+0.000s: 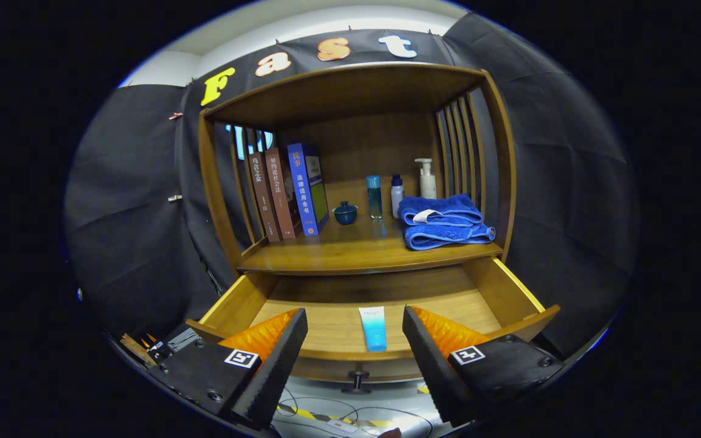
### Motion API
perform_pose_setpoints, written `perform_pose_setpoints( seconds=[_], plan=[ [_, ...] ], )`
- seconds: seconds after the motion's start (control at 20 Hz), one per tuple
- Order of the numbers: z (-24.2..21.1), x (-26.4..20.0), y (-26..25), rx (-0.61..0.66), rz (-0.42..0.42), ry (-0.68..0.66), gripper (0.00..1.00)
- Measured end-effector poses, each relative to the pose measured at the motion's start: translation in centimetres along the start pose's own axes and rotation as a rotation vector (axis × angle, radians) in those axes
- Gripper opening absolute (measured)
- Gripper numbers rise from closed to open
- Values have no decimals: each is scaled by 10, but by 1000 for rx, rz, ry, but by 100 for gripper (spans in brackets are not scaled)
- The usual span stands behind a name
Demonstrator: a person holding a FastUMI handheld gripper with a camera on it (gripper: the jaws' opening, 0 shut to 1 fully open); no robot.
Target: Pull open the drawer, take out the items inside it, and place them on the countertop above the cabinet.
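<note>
The wooden drawer (509, 286) under the cabinet stands pulled out toward me. A small blue-and-white tube (373, 328) lies flat on the drawer's floor near its front wall. My gripper (355, 321) hangs open over the drawer's front edge, and the tube lies between the two fingertips, untouched by either. The drawer's knob (357, 380) pokes out below the front wall. The countertop (350, 246) above the drawer carries several items.
On the countertop stand three books (286, 191) at the left, a small blue lidded cup (345, 213), a blue bottle (374, 196), a white bottle (397, 196), a pump bottle (426, 177) and a folded blue towel (445, 222) at the right. Cables lie on the floor (338, 417) below.
</note>
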State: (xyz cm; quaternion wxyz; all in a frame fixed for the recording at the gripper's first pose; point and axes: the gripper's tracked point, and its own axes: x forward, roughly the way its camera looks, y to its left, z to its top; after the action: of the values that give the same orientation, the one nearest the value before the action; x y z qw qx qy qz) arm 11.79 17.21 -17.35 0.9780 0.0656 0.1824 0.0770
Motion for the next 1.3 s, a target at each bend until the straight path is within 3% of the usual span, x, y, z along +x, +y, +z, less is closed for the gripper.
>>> perform_pose_setpoints(
  seconds=[0.35,0.6,0.85,1.05,1.3],
  plan=[
    [-17,70,14,-82,-18,330,99],
    [-72,120,-11,-160,-95,585,99],
    [-118,141,-30,-127,-155,791,98],
    [-143,152,-40,-107,-168,879,85],
    [-154,162,-43,-36,-206,905,61]
  ],
)
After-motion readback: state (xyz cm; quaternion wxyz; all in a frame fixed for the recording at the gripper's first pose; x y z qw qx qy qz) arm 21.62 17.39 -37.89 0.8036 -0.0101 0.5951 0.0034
